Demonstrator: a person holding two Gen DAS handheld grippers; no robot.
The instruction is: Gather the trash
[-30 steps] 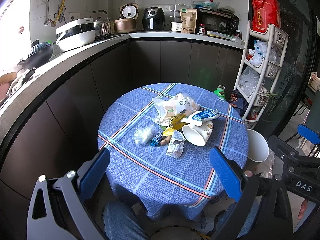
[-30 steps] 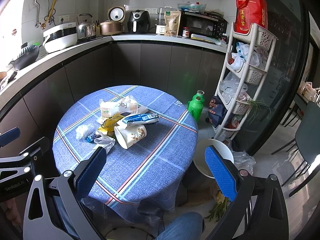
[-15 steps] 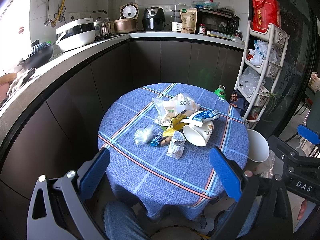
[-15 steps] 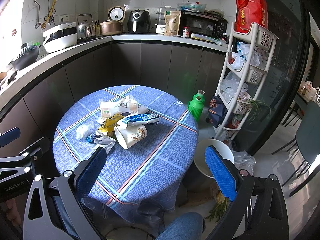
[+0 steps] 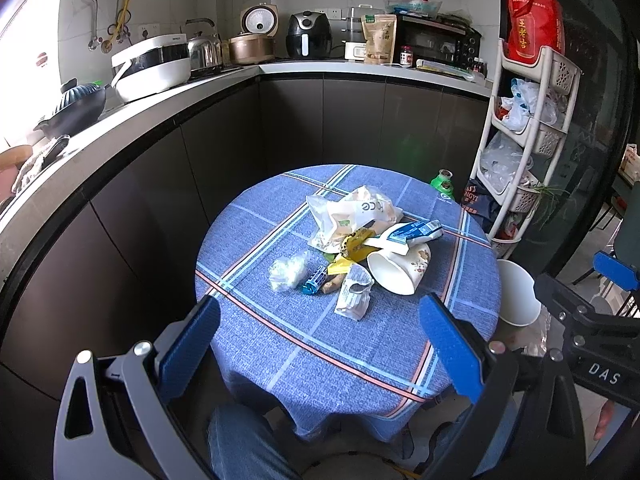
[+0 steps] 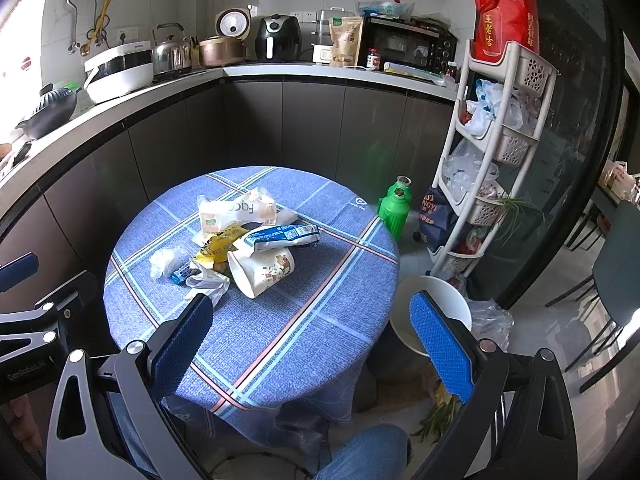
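A heap of trash lies mid-table on the blue plaid cloth (image 5: 312,344): a tipped white paper cup (image 5: 398,270) (image 6: 262,270), a beige bag (image 5: 352,216) (image 6: 236,212), a blue wrapper (image 5: 416,232) (image 6: 284,234), a yellow wrapper (image 5: 352,242), a crumpled clear plastic wad (image 5: 286,272) (image 6: 164,260), a small blue packet (image 5: 314,280) and a white wrapper (image 5: 354,294). My left gripper (image 5: 318,354) is open and empty, held above the near table edge. My right gripper (image 6: 310,350) is open and empty, further right. A white bin (image 5: 516,294) (image 6: 430,316) stands on the floor right of the table.
Dark cabinets and a counter with appliances (image 5: 304,36) curve behind the table. A white basket rack (image 6: 500,140), a green flask (image 6: 394,206) and a plastic bag (image 6: 490,320) stand at the right. The person's knees (image 5: 240,444) are under the near edge.
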